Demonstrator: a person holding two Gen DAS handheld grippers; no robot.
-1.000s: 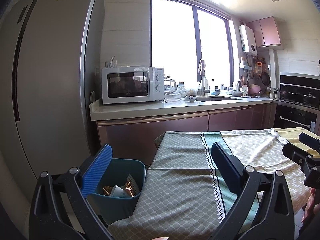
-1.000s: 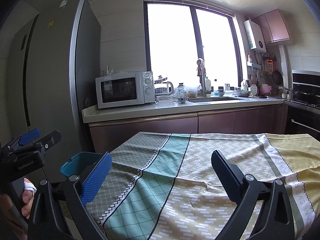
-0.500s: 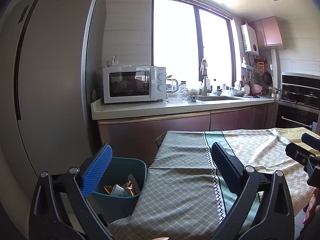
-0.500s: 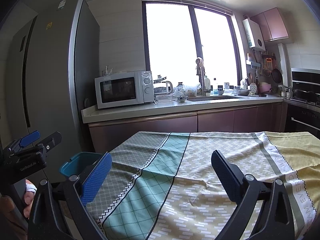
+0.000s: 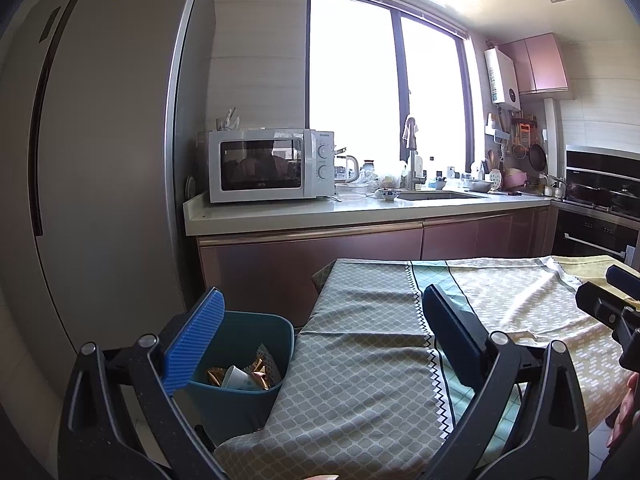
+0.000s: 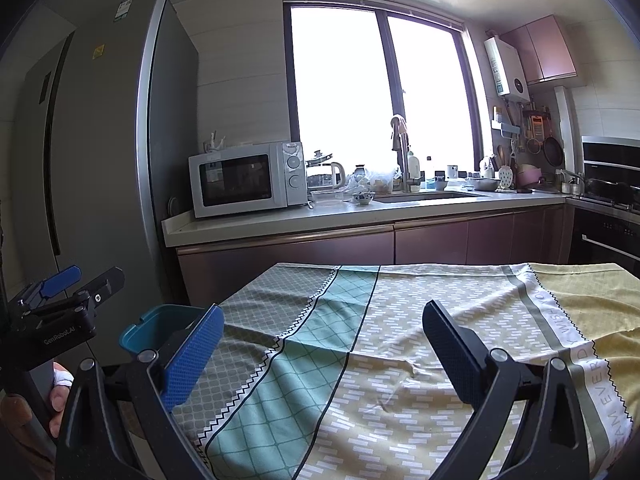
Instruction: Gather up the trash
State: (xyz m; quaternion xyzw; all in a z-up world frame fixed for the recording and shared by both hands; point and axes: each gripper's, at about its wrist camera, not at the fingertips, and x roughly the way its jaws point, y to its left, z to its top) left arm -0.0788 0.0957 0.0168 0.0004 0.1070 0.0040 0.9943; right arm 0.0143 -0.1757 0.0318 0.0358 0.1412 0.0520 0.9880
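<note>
Trash (image 5: 244, 376) — gold wrappers and a white cup — lies inside a teal bin (image 5: 256, 400) standing on the floor just beside the left end of the desk (image 5: 360, 344), its rim partly tucked under the overhanging edge of the patterned tablecloth (image 6: 392, 344). From the right wrist view only a corner of the bin (image 6: 160, 330) shows past the cloth.

Both grippers hover level above the near side of the desk, pointing toward the window. The left gripper (image 5: 320, 340) straddles the bin and the grey end of the cloth, its jaws spread wide and holding nothing; seen from the right wrist view, it (image 6: 68, 296) hangs out at the left edge, a hand (image 6: 40, 404) wrapped around its handle below. The right gripper (image 6: 320, 354) sits over the green and yellow panels, jaws likewise released and empty; in the left wrist view it (image 5: 612, 300) juts in from the right edge, with fingers (image 5: 626, 412) visible beneath it.

Behind the desk a counter carries a white microwave (image 5: 272, 164), a kettle (image 6: 338, 174) and a sink (image 5: 440, 195) below the bright window. A tall grey fridge (image 5: 100, 140) fills the left side.
</note>
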